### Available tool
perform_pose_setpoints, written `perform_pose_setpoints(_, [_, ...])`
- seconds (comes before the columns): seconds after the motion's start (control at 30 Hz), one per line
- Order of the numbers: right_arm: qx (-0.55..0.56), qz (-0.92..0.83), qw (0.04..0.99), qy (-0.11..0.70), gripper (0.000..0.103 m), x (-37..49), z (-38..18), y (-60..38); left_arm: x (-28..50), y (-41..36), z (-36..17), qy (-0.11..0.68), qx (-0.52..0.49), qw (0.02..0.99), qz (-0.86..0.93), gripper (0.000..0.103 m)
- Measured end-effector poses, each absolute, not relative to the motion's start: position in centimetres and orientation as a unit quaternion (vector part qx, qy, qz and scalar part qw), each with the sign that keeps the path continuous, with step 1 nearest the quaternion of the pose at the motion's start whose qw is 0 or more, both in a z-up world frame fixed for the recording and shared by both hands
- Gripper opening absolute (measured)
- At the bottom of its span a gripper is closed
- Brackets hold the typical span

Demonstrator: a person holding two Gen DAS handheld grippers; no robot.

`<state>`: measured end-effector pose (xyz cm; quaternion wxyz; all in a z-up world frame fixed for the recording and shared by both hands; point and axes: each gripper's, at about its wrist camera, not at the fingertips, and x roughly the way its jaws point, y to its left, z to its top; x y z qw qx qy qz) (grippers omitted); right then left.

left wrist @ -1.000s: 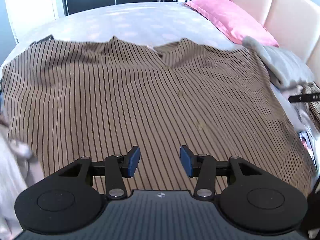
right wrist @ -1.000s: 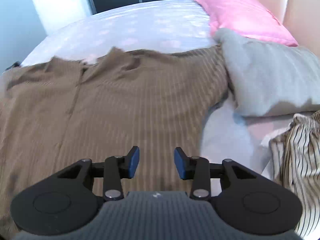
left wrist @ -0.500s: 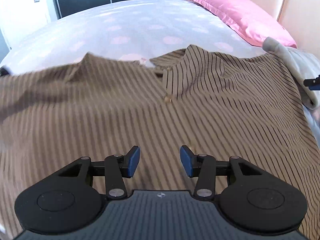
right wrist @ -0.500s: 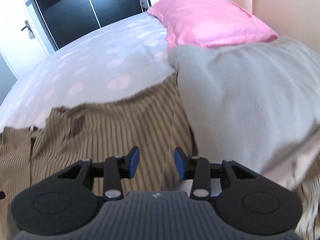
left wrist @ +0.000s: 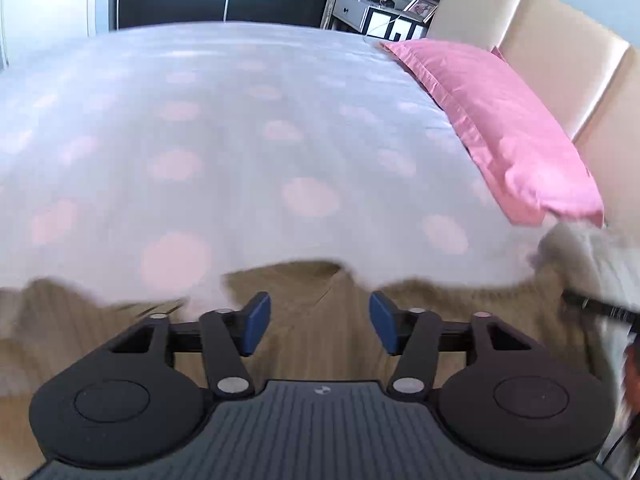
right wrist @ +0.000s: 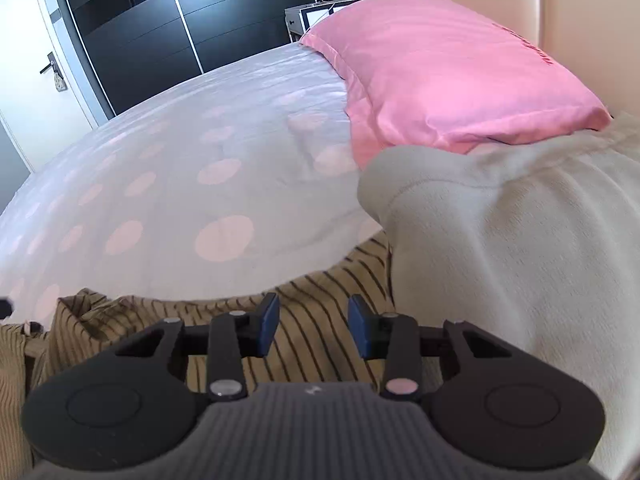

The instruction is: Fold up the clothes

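Shirt: a brown shirt with thin dark stripes [right wrist: 320, 344] lies spread on the bed just under both my grippers; only its far edge with the collar opening [left wrist: 332, 280] shows, and in the left view it is blurred.
Left gripper: my left gripper [left wrist: 319, 328] hangs over the collar area, its blue pads spread apart with nothing between them.
Right gripper: my right gripper [right wrist: 312, 330] hangs over the shirt's striped edge, also spread and empty; whether the fingertips touch the cloth, I cannot tell.
Grey garment: a pale grey garment [right wrist: 512, 248] lies to the right, overlapping the shirt's side.
Bed: the white sheet with pink dots [left wrist: 240, 140] stretches beyond the shirt; a pink pillow [right wrist: 448, 80] sits against the headboard.
Step, as I judge it: both grippers are placed to take hold along the shirt's far edge, near collar and shoulder.
Next move calls for: lowering each gripper so its pads straddle a single layer of cloth before pinching, and keeping the right one off the grey garment.
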<state>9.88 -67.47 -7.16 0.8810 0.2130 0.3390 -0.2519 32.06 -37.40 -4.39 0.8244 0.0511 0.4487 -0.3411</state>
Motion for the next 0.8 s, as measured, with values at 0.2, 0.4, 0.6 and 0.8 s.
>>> perform_pose_setpoints(0.2, [0.203, -0.268, 0.881, 0.335, 0.042, 10.7, -7.4, -69.1, 33.3, -43.1, -8.5, 0.468, 0.119, 0.814, -0.324, 0.05])
perform_pose_setpoints(0.4, [0.203, -0.262, 0.884, 0.329, 0.041, 10.5, -7.7, -69.8, 34.3, -45.2, -11.1, 0.472, 0.126, 0.81, -0.324, 0.01])
perform_pose_setpoints(0.6, [0.194, -0.257, 0.892, 0.319, 0.041, 10.4, -8.3, -69.8, 35.1, -45.0, -9.0, 0.436, 0.118, 0.822, -0.347, 0.002])
perform_pose_setpoints(0.8, [0.178, -0.281, 0.878, 0.344, 0.017, 11.4, -9.5, -70.9, 37.6, -44.5, -8.3, 0.435, 0.131, 0.837, -0.304, 0.002])
